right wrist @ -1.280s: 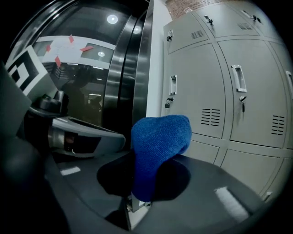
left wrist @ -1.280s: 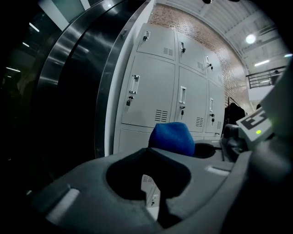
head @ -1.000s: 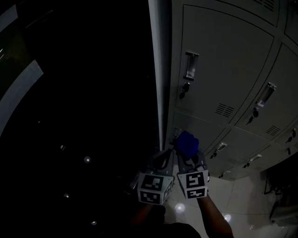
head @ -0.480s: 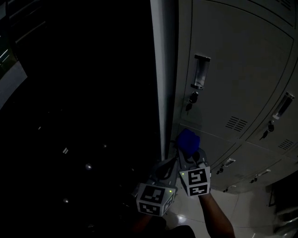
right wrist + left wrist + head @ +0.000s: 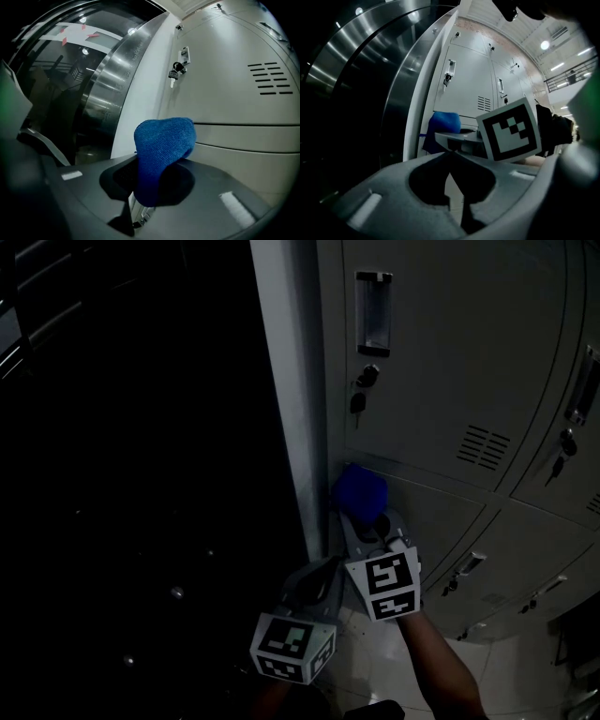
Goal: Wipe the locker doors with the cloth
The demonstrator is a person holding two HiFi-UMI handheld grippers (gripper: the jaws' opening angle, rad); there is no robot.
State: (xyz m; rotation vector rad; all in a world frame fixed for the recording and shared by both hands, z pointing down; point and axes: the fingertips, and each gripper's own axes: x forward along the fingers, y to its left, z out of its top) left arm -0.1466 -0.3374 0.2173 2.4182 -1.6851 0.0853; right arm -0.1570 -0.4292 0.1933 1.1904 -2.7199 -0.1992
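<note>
Two grippers are in view, but only one works. The right gripper [image 5: 361,521] is clamped on the blue cloth [image 5: 164,145], and the wad sticks out past its jaws. The left gripper [image 5: 450,154] has its jaws together with nothing between them. It hangs just beside the right one, lower and nearer the person, apart from the lockers.

The cloth is at the seam between the upper door [image 5: 450,352] and the lower door [image 5: 441,521], near their left edge by the cabinet side panel [image 5: 291,381]. It seems to touch the metal, but contact is not sure in this dim light.

Progress, as a judgement: wiping looks under way at this seam. No wet trace or cleaner patch shows, so I cannot tell which doors are done. Several more doors at the right & below prob. wait.

Writing: none readable. The label holder [image 5: 372,313] on the upper door shows no text. The square markers on the gripper cubes are b/w patterns only, no letters. Keys hang in the lock [image 5: 361,390], w/o a visible tag no.
</note>
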